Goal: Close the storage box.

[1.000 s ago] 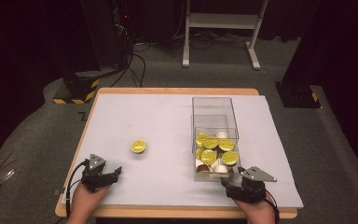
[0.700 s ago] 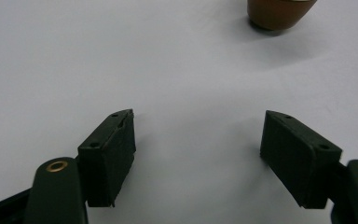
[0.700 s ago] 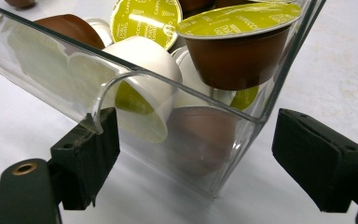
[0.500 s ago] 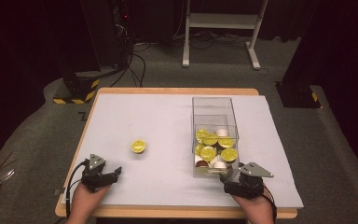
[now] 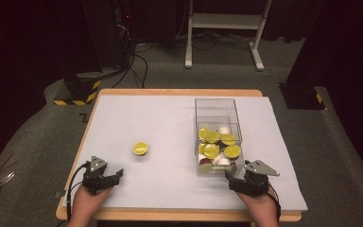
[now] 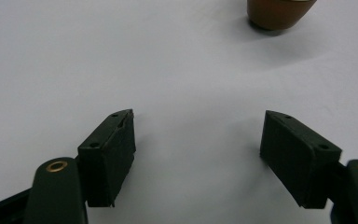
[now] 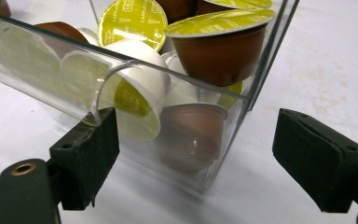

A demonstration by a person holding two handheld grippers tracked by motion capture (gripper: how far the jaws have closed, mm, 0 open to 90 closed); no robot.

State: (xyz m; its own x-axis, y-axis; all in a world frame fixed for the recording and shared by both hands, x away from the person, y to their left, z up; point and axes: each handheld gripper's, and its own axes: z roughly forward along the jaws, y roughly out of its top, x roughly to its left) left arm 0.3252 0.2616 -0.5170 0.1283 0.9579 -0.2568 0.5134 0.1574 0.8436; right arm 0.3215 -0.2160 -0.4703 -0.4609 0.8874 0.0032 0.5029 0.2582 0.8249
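Coffee capsules are sitting piled in a clear plastic box [image 5: 216,124] on the right half of the white table [image 5: 170,118], w/ one loose capsule [image 5: 140,148] lying alone on the left half, well apart from the box.

Work in hand looks like gathering that stray capsule, or handling the box. To do it well, prob. best that the left gripper [image 5: 115,175] is travelling fwd w/ fingers straddling the capsule's brown body and closing gently on its sides, not the yellow foil lid, so it isn't crushed or flipped.

Both forearms are coming in low from the near table edge, hands resting near the surface.

Right gripper [image 7: 196,154] is sitting just at the box's near corner; its fingers are spread wide, gripping nothing, one pad touching or nearly touching the clear wall.

Left gripper's fingers [image 6: 109,156] are likewise wide apart and empty, pointing at the loose capsule ahead.
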